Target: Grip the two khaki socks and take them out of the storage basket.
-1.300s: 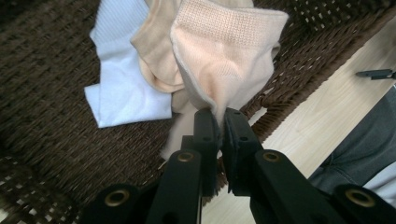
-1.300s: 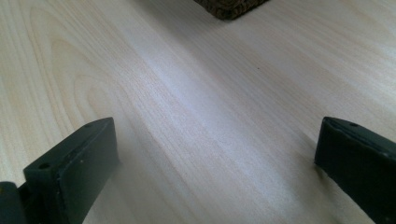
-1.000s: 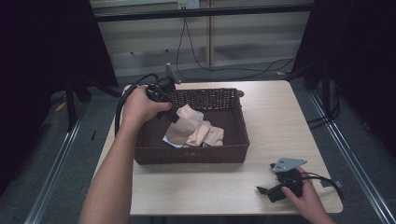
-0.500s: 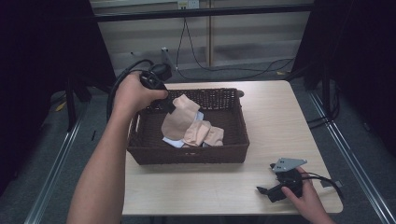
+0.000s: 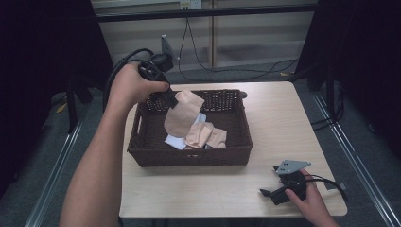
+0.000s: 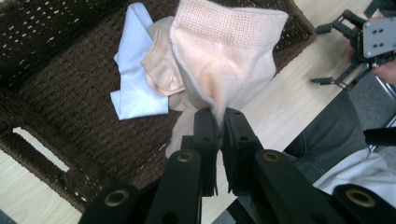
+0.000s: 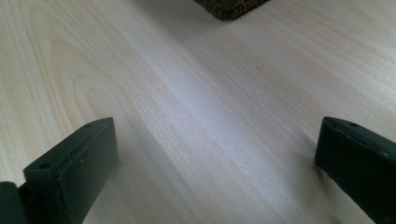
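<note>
While the left tool [image 5: 171,100] has its black jaws pinched tight on a fold of the peach knitted sock [image 5: 182,116], which hangs over the back-left part of the dark brown woven wicker basket [image 5: 189,156], we judge the step in hand to be lifting that sock clear of the basket. To do it well we would raise it straight up until its hanging end is above the rim, since the lower edge looks close to the second peach sock [image 5: 206,136] and the pale blue-white folded cloth [image 5: 176,141] lying on the basket floor and could drag them along. We would also keep the squeeze firm, because only a narrow bunch of fabric sits between the jaws. The right tool [image 5: 283,190] rests low on the light wooden surface [image 5: 198,189] near its front right corner, well apart from the basket, with its jaws spread wide and nothing between them. From above we see how high the sock hangs and where each hand is; the left gripper view instead shows the grip itself [image 6: 215,128], the ribbed cuff of the sock, and the basket's handle slot. The right gripper view gives bare wood grain between the two parted jaws and a corner of the basket.
</note>
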### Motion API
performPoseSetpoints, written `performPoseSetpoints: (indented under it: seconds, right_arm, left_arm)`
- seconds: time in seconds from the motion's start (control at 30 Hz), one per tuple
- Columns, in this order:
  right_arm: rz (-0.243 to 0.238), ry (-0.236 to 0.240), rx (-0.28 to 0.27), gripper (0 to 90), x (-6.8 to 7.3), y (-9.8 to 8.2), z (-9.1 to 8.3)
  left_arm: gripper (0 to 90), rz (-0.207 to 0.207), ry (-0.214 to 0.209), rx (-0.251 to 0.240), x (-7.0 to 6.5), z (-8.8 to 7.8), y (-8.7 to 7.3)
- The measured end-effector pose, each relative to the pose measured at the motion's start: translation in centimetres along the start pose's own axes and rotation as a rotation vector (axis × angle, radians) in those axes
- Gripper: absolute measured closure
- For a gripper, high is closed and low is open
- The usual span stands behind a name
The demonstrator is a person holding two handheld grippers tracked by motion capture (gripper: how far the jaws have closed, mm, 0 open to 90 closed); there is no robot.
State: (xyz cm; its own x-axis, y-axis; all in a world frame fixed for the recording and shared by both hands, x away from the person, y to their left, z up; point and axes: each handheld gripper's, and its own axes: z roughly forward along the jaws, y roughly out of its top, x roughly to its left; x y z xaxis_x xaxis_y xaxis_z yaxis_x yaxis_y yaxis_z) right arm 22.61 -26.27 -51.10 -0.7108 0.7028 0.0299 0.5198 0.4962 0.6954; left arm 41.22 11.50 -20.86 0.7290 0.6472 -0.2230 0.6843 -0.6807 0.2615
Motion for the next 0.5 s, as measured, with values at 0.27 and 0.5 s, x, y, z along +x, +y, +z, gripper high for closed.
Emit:
performPoseSetpoints:
  seconds: [0.27,0.5]
  right_arm:
    - [-0.003,-0.001,-0.002,0.0,0.0,0.0,0.0]
    - [0.000,-0.002,-0.002,0.0,0.0,0.0,0.0]
  left_arm:
    - [84.4,0.008,-0.007,0.000,-0.5,-0.5,-0.4]
    - [84.2,0.034,-0.009,0.011,-1.2,-0.4,-1.1]
